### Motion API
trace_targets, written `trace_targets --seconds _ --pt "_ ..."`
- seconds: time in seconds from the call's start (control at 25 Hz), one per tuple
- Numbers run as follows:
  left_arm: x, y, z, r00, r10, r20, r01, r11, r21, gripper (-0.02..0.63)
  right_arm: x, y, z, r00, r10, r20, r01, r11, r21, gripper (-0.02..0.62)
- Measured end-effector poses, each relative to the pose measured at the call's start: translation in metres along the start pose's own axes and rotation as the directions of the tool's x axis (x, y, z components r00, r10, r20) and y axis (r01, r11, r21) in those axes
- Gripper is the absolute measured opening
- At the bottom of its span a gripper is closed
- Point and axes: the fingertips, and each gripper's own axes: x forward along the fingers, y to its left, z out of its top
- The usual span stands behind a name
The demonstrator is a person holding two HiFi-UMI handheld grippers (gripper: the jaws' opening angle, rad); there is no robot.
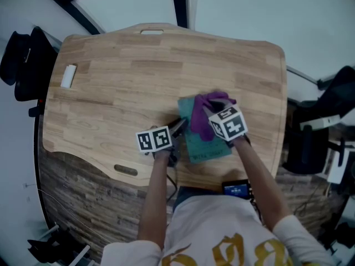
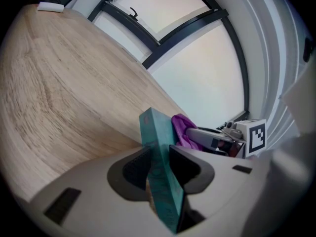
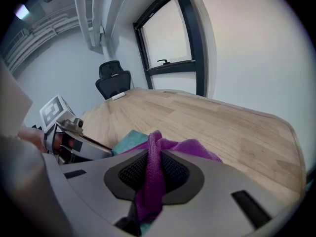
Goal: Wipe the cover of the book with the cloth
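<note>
The left gripper [image 2: 159, 168] has its fingers [image 2: 134, 169] drawn in narrow on the teal book [image 2: 158, 132]. The book stands edge-on between the dark pads, with both pads against it. In the head view this left gripper [image 1: 178, 128] grips the book [image 1: 209, 144] at its 9 o'clock edge.

The right gripper [image 3: 154, 171] has its fingers [image 3: 129, 173] pressed together on a fold of the purple cloth [image 3: 190, 146]. The rest of the cloth spills out ahead of the pads, over the book [image 3: 127, 138]. From above, the right gripper [image 1: 204, 117] comes in from about 4 o'clock. The cloth [image 1: 206, 105] covers the book's 12 o'clock part and hangs a little past its far edge.

The book lies toward 5 o'clock on the wooden desk [image 1: 138, 76], near the front edge at 6 o'clock. The desk's right edge is not far off at 3 o'clock. Bare wood runs from 9 o'clock round through 12 to about 2 o'clock. A small white object [image 1: 67, 76] lies well apart at 10 o'clock, near the left rim. A black chair [image 3: 112, 78] stands beyond the desk's far end in the right gripper view.
</note>
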Motion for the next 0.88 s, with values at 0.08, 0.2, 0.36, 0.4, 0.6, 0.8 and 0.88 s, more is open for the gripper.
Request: trace_targets --seconds 0.08,0.2,0.36,0.4,0.6,0.8,0.88 --pt "0.0 0.0 0.0 1.0 0.0 0.002 0.0 1.0 0.001 0.12 0.001 0.004 -0.001 1.0 0.009 -0.002 -0.009 1.0 0.002 0.063" --pt "0.0 0.0 0.0 1.0 0.006 0.007 -0.006 1.0 0.005 0.12 0.002 0.014 -0.001 0.999 0.032 -0.001 -0.032 0.999 -0.006 0.063" --pt "0.0 0.0 0.001 1.0 0.009 0.01 -0.01 1.0 0.01 0.12 0.004 0.028 -0.002 0.998 0.063 -0.006 -0.063 0.998 -0.025 0.063" --pt "0.0 0.0 0.001 1.0 0.01 0.01 -0.01 1.0 0.01 0.12 0.005 0.031 -0.003 0.998 0.069 -0.003 -0.069 0.997 -0.031 0.063" --pt "-0.001 0.0 0.001 1.0 0.022 0.02 -0.023 0.999 0.023 0.12 0.002 0.042 -0.009 0.995 0.1 0.002 -0.1 0.994 -0.049 0.063" --pt "-0.001 0.0 0.001 0.999 0.025 0.026 -0.025 1.0 0.015 0.12 -0.005 0.057 -0.019 0.99 0.137 -0.008 -0.138 0.988 -0.075 0.063" --pt "-0.001 0.001 0.001 0.999 0.027 0.029 -0.027 1.0 0.016 0.12 -0.007 0.061 -0.023 0.989 0.147 -0.01 -0.147 0.986 -0.08 0.063"
